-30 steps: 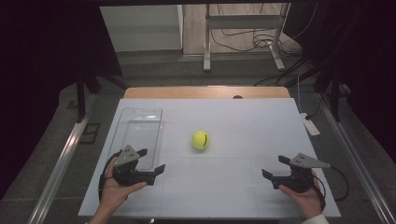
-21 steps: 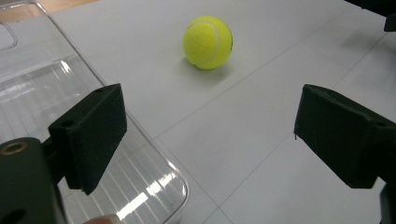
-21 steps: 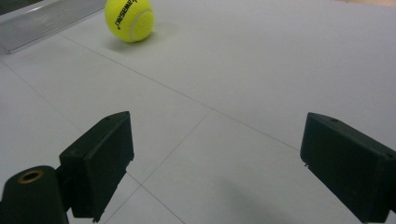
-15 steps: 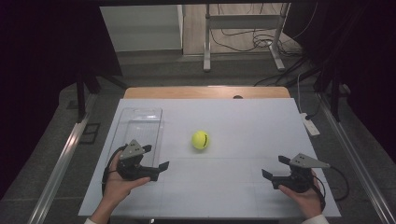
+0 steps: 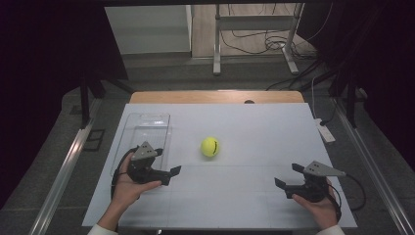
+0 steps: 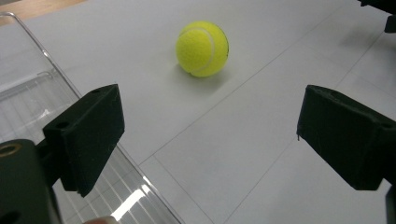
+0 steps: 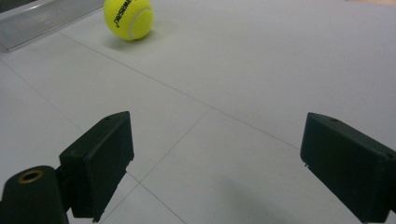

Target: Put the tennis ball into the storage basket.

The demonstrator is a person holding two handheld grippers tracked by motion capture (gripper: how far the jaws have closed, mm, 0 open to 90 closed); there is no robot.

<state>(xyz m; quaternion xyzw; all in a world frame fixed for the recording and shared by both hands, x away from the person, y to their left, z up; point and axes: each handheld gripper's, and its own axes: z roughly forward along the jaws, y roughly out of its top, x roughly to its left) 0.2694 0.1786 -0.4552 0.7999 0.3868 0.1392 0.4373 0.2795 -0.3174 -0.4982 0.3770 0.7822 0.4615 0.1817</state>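
Yellow felt tennis ball (image 5: 210,147) sits free mid-tabletop (image 5: 254,196), beside the clear plastic tray (image 5: 147,128). Left tool (image 5: 172,173), its jaws just widened and empty, points toward it; right tool (image 5: 286,177) gapes empty. A glancing touch could roll it away.

A yellow-green tennis ball (image 5: 210,146) with white seams rests on the white table, just right of the clear tray.

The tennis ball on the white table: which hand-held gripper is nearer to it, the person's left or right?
Left. The left hand-held gripper sits just short of the tennis ball, beside the clear tray. The right hand-held gripper is farther off, toward the table's near right corner.
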